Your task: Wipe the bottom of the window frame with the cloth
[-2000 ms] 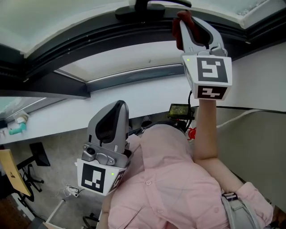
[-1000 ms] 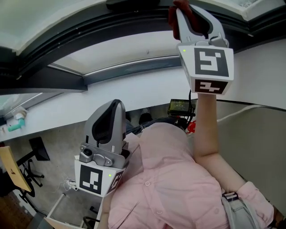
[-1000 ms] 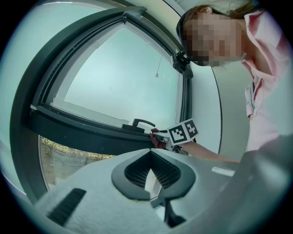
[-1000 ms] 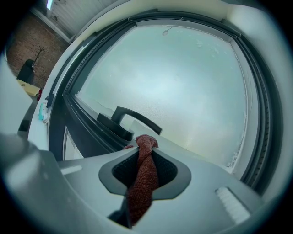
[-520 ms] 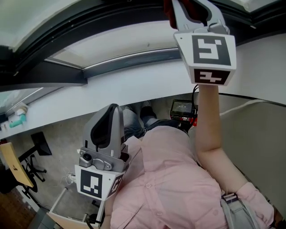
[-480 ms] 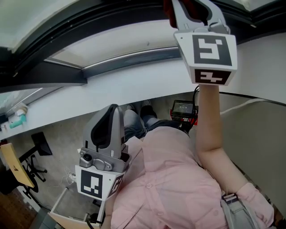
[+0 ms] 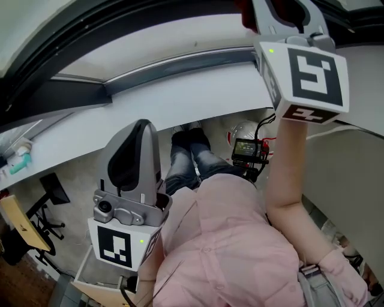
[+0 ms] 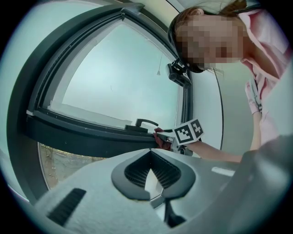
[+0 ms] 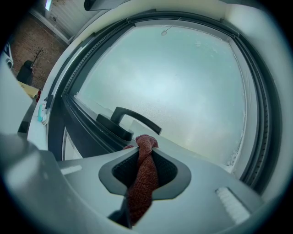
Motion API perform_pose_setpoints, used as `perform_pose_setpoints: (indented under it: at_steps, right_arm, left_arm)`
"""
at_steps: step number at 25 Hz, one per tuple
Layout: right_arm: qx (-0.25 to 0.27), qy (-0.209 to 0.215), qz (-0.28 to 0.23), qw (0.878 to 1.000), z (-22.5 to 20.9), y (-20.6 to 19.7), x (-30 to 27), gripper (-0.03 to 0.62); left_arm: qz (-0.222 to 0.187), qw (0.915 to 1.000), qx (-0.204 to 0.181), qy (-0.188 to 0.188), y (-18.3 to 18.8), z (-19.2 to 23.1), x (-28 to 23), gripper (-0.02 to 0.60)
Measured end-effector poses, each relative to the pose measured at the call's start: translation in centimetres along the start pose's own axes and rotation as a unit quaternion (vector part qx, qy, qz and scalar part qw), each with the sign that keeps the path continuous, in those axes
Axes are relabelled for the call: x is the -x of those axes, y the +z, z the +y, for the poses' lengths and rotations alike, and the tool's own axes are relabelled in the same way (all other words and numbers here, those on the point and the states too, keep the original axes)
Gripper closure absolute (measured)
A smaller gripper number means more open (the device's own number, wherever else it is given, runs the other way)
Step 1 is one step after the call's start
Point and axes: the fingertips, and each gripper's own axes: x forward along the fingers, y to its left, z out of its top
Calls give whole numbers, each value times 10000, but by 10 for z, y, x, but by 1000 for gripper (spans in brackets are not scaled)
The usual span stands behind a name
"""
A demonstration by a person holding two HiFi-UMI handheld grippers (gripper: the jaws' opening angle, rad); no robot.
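Observation:
My right gripper [image 7: 282, 13] is raised at the top right of the head view, shut on a red-brown cloth [image 9: 144, 170]. In the right gripper view the cloth's bunched end sticks out past the fingertips [image 9: 145, 147], just in front of the black window handle [image 9: 132, 119] and the dark bottom window frame [image 9: 87, 125]. Whether the cloth touches the frame I cannot tell. My left gripper [image 7: 139, 129] hangs low at the left, shut with nothing in it, away from the window. The left gripper view shows its closed jaws [image 8: 150, 160] and, beyond them, the right gripper [image 8: 176, 139] with the cloth [image 8: 161, 138] at the frame.
A white sill [image 7: 150, 102] runs under the dark frame [image 7: 66, 99]. Below it are the person's legs in jeans [image 7: 195, 159], a small black device with a screen and wires [image 7: 247, 150], and a black stand [image 7: 51, 186] on the floor at the left.
The right gripper with the cloth has shifted right and up against the view's top edge. The left gripper sits a little lower and further left. The view has tilted down, showing the legs.

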Motion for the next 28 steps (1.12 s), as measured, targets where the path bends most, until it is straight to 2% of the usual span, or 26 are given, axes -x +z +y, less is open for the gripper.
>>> perform_pose_setpoints:
  at_steps: [9,18,28]
  right_arm:
    - [24,-266,104,9996,0,1,2,533]
    - [-17,-498,219,9985,-1,1,1,533]
    - [-95,-597,423,9973,-4,0,2,534]
  left_arm:
    - [-33,10000,-22,56,8,33,9,581]
    - [-88,9999,-3,-111,15,61,9,581]
    - [-208,9996,20,-170,28,74,8,581]
